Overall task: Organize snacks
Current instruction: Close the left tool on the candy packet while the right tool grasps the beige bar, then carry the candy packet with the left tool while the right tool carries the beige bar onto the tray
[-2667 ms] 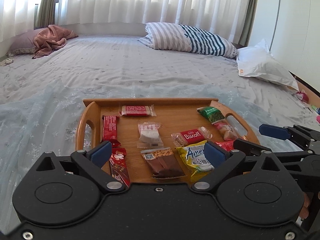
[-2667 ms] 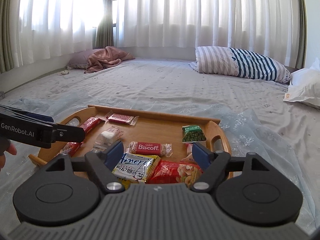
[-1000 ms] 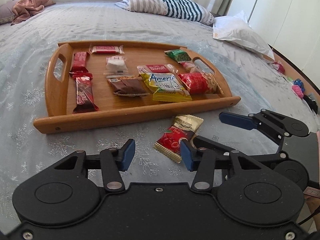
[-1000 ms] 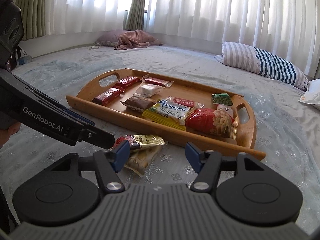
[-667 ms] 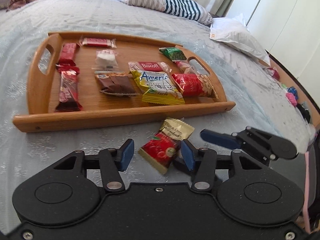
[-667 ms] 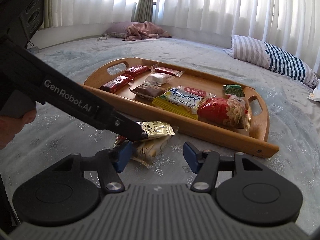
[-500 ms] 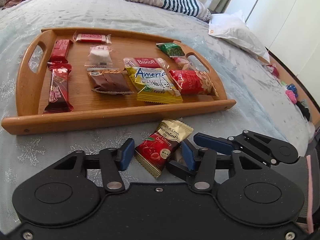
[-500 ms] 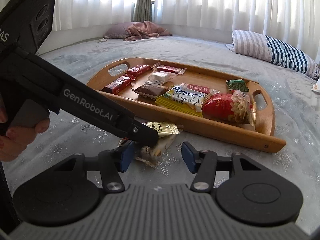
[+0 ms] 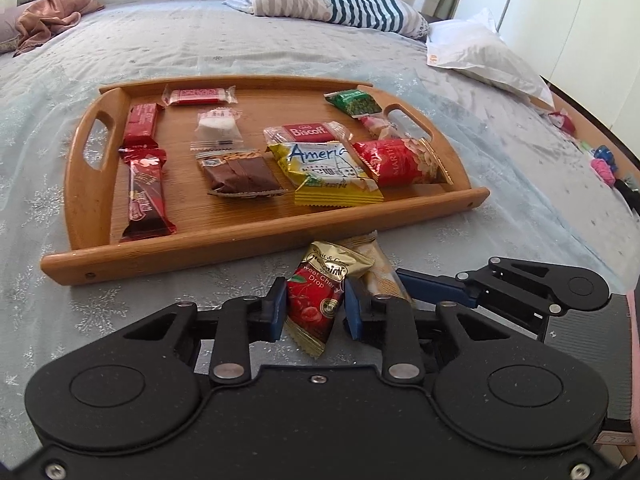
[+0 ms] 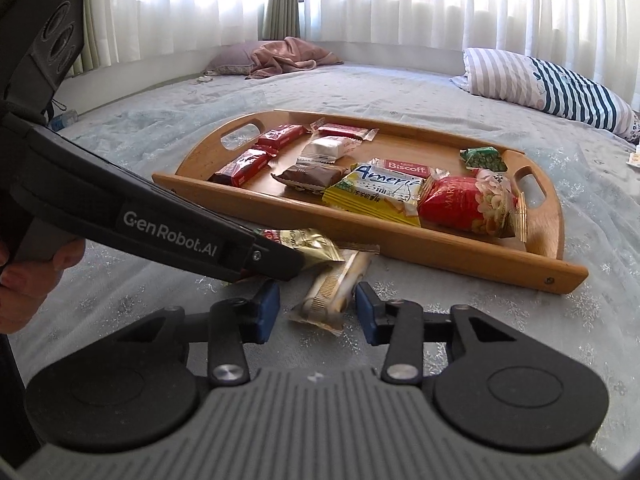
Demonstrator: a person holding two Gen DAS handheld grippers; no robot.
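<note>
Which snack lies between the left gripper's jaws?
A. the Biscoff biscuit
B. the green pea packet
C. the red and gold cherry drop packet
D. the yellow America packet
C: the cherry drop packet sits off the tray, on the bed, between the closing jaws of the left gripper.

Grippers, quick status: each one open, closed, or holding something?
Left gripper: jaws closing, pads against the red cherry drop packet.
Right gripper: jaws closing around the pale wafer packet, pads not yet touching.

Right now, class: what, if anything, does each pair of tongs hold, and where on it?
Left tongs are closing on the cherry drop packet's red lower half. Right tongs are closing around the beige wafer packet's near end, not yet gripping.
</note>
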